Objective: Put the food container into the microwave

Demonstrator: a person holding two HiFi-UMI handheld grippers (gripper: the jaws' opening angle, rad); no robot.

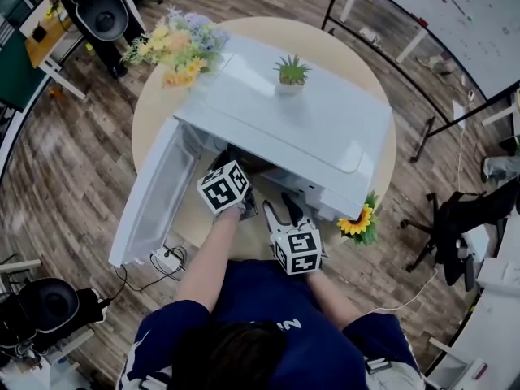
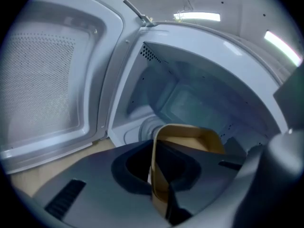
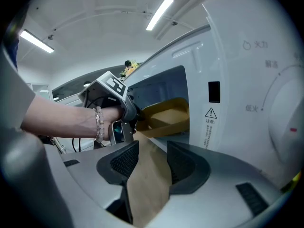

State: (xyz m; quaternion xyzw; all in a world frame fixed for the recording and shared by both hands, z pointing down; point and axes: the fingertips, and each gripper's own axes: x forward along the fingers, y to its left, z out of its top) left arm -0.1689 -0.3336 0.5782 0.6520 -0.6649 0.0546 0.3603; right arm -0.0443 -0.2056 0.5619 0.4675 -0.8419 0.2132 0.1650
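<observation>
Food container, wall clamped in the left gripper and brown flap pinched by the right gripper, should probably travel level, deeper into the microwave at frame centre.

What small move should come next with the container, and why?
Probably push both grippers slightly forward: the left gripper pinches the container rim just at the microwave mouth, the right gripper grips a brown flap reaching it, and the door stands open.

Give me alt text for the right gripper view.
The left gripper holds a brown paper container at the open microwave mouth. In front, the right gripper clamps a brown flap running toward the container.
</observation>
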